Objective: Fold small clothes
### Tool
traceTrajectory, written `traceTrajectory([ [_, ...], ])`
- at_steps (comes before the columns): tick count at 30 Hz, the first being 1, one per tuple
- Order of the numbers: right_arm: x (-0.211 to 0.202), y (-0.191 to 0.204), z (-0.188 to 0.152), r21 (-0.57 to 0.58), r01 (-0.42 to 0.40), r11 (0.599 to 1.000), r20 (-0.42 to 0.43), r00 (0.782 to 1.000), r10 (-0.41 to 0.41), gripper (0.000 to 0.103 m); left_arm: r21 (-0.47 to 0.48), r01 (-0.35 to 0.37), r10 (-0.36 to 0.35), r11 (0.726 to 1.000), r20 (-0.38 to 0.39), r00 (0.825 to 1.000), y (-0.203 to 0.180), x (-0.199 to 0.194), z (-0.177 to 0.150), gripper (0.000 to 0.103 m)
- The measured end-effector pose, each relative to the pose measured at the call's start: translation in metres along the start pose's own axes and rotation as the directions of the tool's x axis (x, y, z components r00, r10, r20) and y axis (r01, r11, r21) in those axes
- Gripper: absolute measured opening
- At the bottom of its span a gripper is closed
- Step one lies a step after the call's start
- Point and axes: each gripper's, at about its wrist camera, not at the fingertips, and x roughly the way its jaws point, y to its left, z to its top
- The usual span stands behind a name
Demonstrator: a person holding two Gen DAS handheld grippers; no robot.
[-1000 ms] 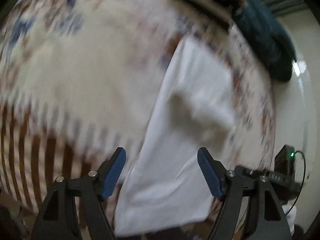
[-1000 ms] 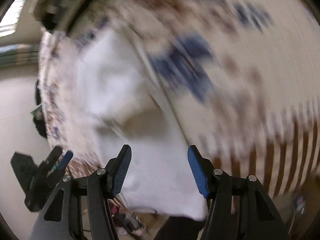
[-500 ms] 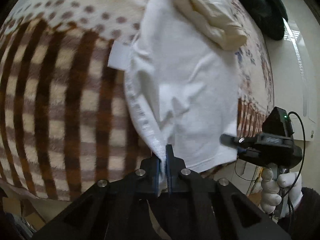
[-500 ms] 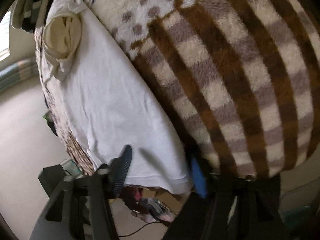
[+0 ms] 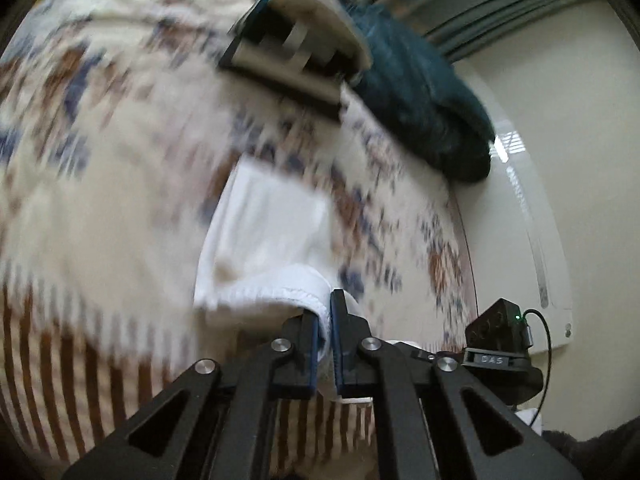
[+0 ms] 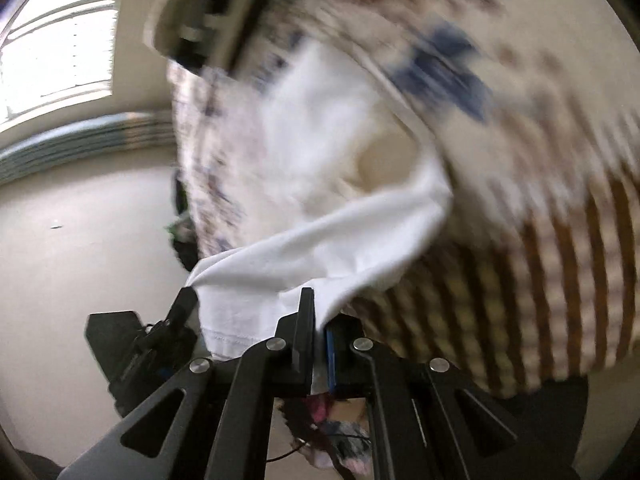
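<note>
While clamped, both claws pinch white garment [image 5: 264, 240], left claw [image 5: 325, 312], right claw [image 6: 320, 312]

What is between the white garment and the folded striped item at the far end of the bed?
Only bare patterned blanket lies between the white garment and the folded striped item; the left wrist view shows this, though blurred.

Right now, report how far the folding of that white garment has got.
Done: both near corners are gripped. The left gripper and right gripper are each shut on the hem of the white garment. In hand: that hem is raised off the patterned blanket. Left: laying it over the far half and flattening; no finished fold shows.
</note>
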Motion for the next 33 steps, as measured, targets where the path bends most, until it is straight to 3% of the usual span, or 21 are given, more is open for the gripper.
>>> traceTrajectory([
  [3, -0.003, 0.016, 0.045, -0.007, -0.016, 1.000, 0.047, 0.999, 0.016, 0.005, 0.013, 0.009, -0.009, 1.000, 0.028, 1.000, 0.004, 0.024, 0.047, 0.004],
  [7, 0.018, 0.024, 0.116, 0.013, -0.009, 1.000, 0.091, 0.996, 0.008, 0.005, -0.067, -0.015, 0.015, 0.998, 0.009, 1.000, 0.036, 0.072, 0.087, 0.007],
  [9, 0.033, 0.015, 0.144, 0.064, -0.011, 0.998, 0.091, 0.996, 0.005, 0.006, -0.118, -0.069, 0.067, 0.991, -0.020, 0.998, 0.057, 0.101, 0.106, 0.025],
  [11, 0.046, 0.012, 0.165, 0.086, -0.028, 0.996, 0.092, 0.996, 0.020, 0.007, -0.146, -0.058, 0.058, 0.988, 0.001, 0.998, 0.069, 0.108, 0.113, 0.051],
  [12, 0.049, 0.011, 0.172, 0.087, -0.021, 0.996, 0.084, 0.996, 0.013, 0.011, -0.152, -0.054, 0.056, 0.987, 0.010, 0.998, 0.072, 0.108, 0.115, 0.056],
  [13, 0.056, 0.015, 0.181, 0.078, -0.009, 0.997, 0.073, 0.997, 0.003, 0.023, -0.161, -0.050, 0.054, 0.986, 0.023, 0.998, 0.075, 0.107, 0.118, 0.063],
  [14, 0.056, 0.017, 0.183, 0.071, -0.023, 0.997, 0.072, 0.997, 0.017, 0.031, -0.170, -0.032, 0.039, 0.985, 0.039, 0.998, 0.078, 0.105, 0.119, 0.063],
  [16, 0.052, 0.023, 0.183, 0.043, -0.059, 0.997, 0.086, 0.995, 0.055, 0.064, -0.178, -0.030, 0.041, 0.984, 0.060, 0.997, 0.080, 0.098, 0.117, 0.064],
  [18, 0.040, 0.028, 0.177, 0.005, -0.062, 0.998, 0.111, 0.992, 0.061, 0.074, -0.162, -0.043, 0.052, 0.986, 0.050, 0.997, 0.081, 0.096, 0.112, 0.064],
  [22, 0.026, 0.033, 0.167, -0.060, 0.024, 0.998, 0.122, 0.992, -0.017, 0.074, -0.108, -0.094, 0.094, 0.990, 0.001, 0.996, 0.074, 0.094, 0.095, 0.064],
  [25, 0.047, 0.029, 0.163, -0.067, 0.113, 0.991, -0.021, 0.993, -0.114, 0.074, -0.055, -0.125, 0.119, 0.991, -0.104, 0.987, 0.067, 0.107, 0.074, 0.064],
  [28, 0.080, 0.028, 0.162, -0.119, 0.197, 0.973, -0.143, 0.967, -0.213, 0.074, -0.028, -0.147, 0.140, 0.989, -0.179, 0.974, 0.064, 0.128, 0.064, 0.064],
  [31, 0.101, 0.029, 0.176, -0.114, 0.210, 0.971, -0.112, 0.968, -0.223, 0.074, 0.002, -0.208, 0.205, 0.978, -0.175, 0.963, 0.065, 0.155, 0.080, 0.064],
  [33, 0.101, 0.030, 0.198, -0.039, 0.145, 0.989, -0.020, 0.989, -0.146, 0.074, 0.021, -0.238, 0.238, 0.971, -0.151, 0.959, 0.066, 0.170, 0.100, 0.064],
])
